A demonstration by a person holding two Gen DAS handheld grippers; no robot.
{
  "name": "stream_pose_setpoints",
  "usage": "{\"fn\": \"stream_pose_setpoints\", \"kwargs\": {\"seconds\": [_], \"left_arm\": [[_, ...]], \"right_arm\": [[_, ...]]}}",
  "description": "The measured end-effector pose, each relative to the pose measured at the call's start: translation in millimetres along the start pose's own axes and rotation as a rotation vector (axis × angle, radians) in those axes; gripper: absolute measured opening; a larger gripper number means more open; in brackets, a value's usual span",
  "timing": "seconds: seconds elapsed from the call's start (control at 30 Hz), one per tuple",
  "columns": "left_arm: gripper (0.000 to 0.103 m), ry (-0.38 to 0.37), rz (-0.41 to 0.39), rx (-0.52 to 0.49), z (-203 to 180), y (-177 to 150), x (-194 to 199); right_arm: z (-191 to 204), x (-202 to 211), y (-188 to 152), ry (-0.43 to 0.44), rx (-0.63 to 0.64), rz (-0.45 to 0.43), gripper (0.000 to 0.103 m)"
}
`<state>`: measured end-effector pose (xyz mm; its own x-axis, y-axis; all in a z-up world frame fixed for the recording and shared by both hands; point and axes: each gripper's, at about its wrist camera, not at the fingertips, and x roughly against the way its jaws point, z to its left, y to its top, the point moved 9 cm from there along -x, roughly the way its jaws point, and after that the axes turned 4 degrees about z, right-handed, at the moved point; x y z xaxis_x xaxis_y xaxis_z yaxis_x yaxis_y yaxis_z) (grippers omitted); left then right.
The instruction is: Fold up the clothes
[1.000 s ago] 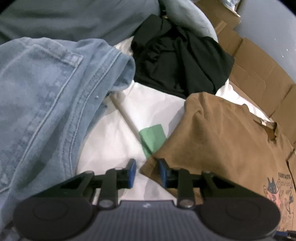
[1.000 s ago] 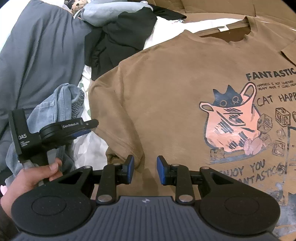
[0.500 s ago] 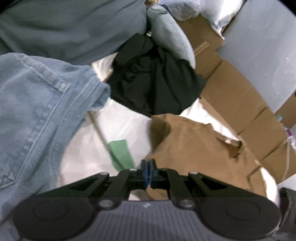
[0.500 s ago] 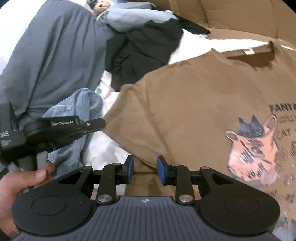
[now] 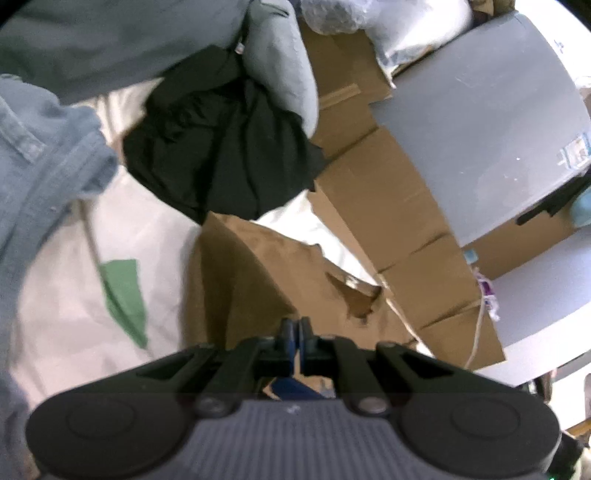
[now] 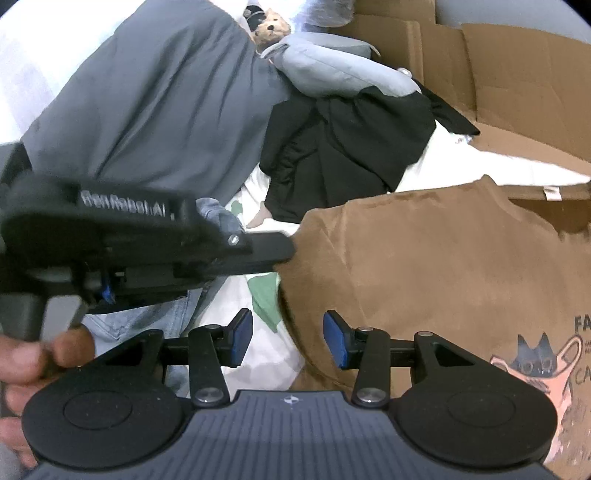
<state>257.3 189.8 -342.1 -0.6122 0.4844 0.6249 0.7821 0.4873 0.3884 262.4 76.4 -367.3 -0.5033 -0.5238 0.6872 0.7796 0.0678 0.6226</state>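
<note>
A brown T-shirt with a cat print lies spread on a white sheet. Its sleeve corner is pulled up into a peak, and my left gripper is shut on that peak. In the right wrist view the left gripper reaches in from the left and meets the shirt's edge. My right gripper hovers over the shirt's left hem and its jaws are opening. The hem lies below the gap, and the pads do not press on it.
Blue jeans are bunched at the left and a black garment lies behind the shirt. A grey-blue cushion, a dark grey blanket and a teddy bear sit farther back. Flattened cardboard lines the right side. A hand holds the left gripper's handle.
My left gripper closed on the brown sleeve and lifted it into a peak. My right gripper slid left along the shirt toward its hem and its jaws spread wider.
</note>
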Motion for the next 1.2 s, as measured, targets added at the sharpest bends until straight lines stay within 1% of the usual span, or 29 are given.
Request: {"fn": "stream_pose_setpoints", "kwargs": {"seconds": [0.17, 0.2, 0.23, 0.27, 0.3, 0.33, 0.43, 0.57, 0.67, 0.77, 0.93, 1.03, 1.07, 1.13, 1.2], "left_arm": [[0.002, -0.043, 0.013, 0.027, -6, -2, -3], [0.002, -0.044, 0.014, 0.023, -8, -1, -3], [0.002, -0.046, 0.016, 0.019, -9, 0, -4], [0.003, -0.047, 0.017, 0.015, -11, 1, -5], [0.003, -0.045, 0.016, 0.011, -12, 3, -5], [0.005, -0.037, 0.007, 0.008, -12, 6, -4], [0.021, -0.010, -0.015, -0.001, -9, 15, -2], [0.032, 0.050, -0.025, -0.026, 4, 27, -7], [0.032, 0.097, -0.016, -0.017, 18, 32, -13], [0.034, 0.134, -0.034, -0.023, 26, 37, -16], [0.034, 0.175, -0.027, -0.024, 36, 46, -25], [0.035, 0.202, -0.020, -0.057, 36, 57, -33], [0.039, 0.216, -0.016, -0.080, 35, 62, -37], [0.043, 0.234, -0.003, -0.117, 32, 71, -47], [0.043, 0.243, 0.018, -0.146, 30, 80, -58]], "right_arm": [[0, -6, 14, -0.047, 0.035, -0.041, 0.049], [-2, -9, 16, -0.059, 0.047, -0.039, 0.042], [-3, -13, 18, -0.066, 0.054, -0.033, 0.021], [-5, -16, 19, -0.067, 0.056, -0.023, 0.011], [-8, -18, 20, -0.065, 0.055, -0.014, 0.002], [-11, -18, 21, -0.067, 0.056, -0.014, 0.002], [-19, -15, 24, -0.077, 0.046, -0.020, 0.002], [-32, -12, 31, -0.085, 0.017, -0.019, 0.002], [-43, -11, 34, -0.090, -0.008, -0.017, 0.002], [-57, -10, 36, -0.094, -0.024, -0.018, 0.002], [-87, -12, 36, -0.101, -0.059, -0.006, 0.002], [-106, -17, 34, -0.091, -0.092, 0.020, 0.002], [-112, -20, 33, -0.088, -0.110, 0.030, 0.002], [-124, -27, 30, -0.081, -0.147, 0.050, 0.002], [-134, -33, 26, -0.078, -0.175, 0.068, 0.002]]}}
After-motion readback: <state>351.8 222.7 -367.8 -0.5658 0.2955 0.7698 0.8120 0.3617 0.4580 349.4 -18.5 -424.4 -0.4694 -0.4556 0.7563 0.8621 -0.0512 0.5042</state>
